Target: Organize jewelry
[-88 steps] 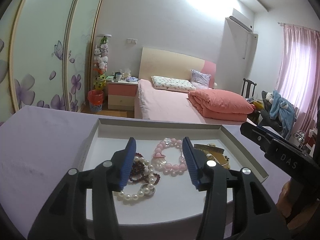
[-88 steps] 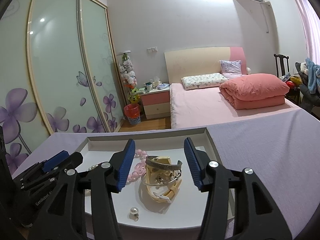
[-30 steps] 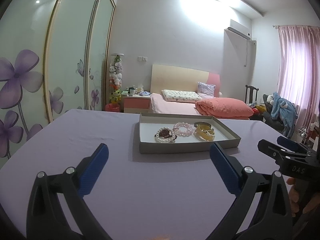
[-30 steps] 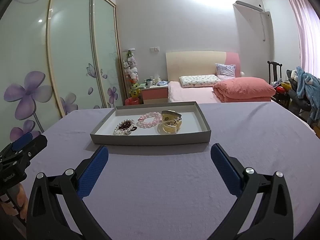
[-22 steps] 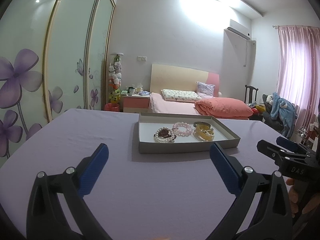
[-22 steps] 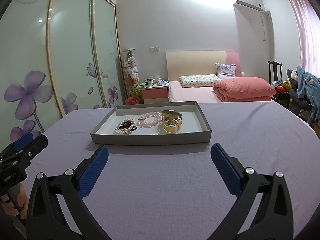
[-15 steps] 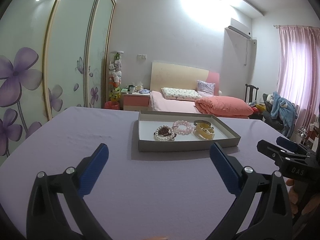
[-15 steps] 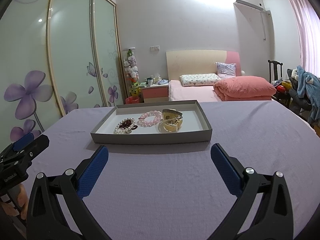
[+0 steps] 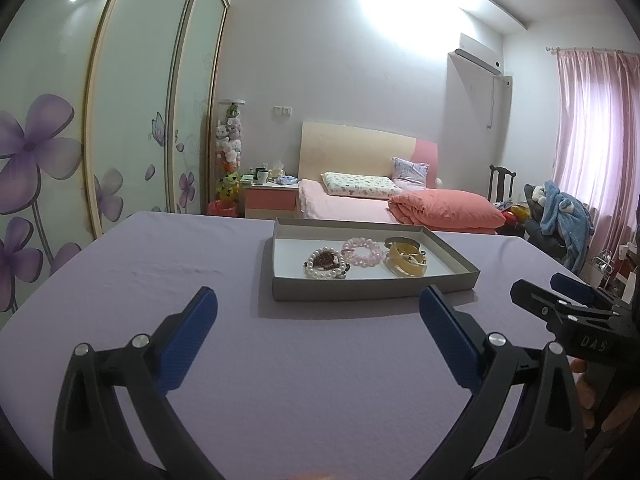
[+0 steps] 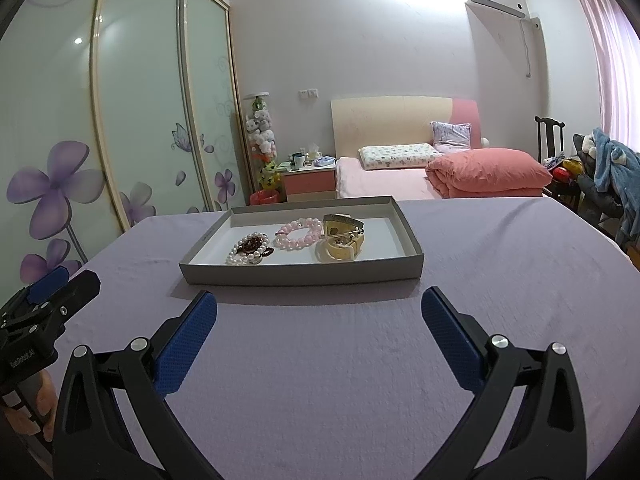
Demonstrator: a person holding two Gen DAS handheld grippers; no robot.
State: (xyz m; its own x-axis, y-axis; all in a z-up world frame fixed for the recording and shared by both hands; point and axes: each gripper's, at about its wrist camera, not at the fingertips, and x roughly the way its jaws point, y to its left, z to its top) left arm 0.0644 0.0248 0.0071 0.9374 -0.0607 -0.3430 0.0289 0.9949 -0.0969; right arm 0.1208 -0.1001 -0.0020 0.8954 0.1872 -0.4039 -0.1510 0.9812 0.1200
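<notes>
Your left hand-held gripper [image 9: 318, 312] hangs over the desk [image 9: 180, 280] with its two blue fingers [image 9: 188, 336] spread wide and nothing between them, and your right hand-held gripper [image 10: 319, 312] is the same: wide, with nothing in it, above the lilac cloth. Both are well apart from the grey tray [image 10: 304, 274], which stands on the desk straight in front of you, toward the far edge. In this tray all the jewelry lies together in one row. On the left is the white pearl bracelet [image 10: 240, 258], and a dark red bead bracelet [image 10: 252, 244] lies inside its ring and touches it. In the middle is the pink bead bracelet [image 10: 300, 234], just beside the pearls. On the right lies the yellow bangle [image 10: 340, 250] with a gold-grey metal bangle [image 10: 344, 222] resting on top of it, tilted (the small thing inside the yellow one I cannot tell). The right part of the tray floor is bare white. In the left wrist view your right hand-held gripper shows at the right edge, and part of the hand [image 9: 592, 396] that holds it is seen under it. Behind the desk is a bed [image 10: 384, 184] with a folded coral quilt [image 10: 488, 172].
</notes>
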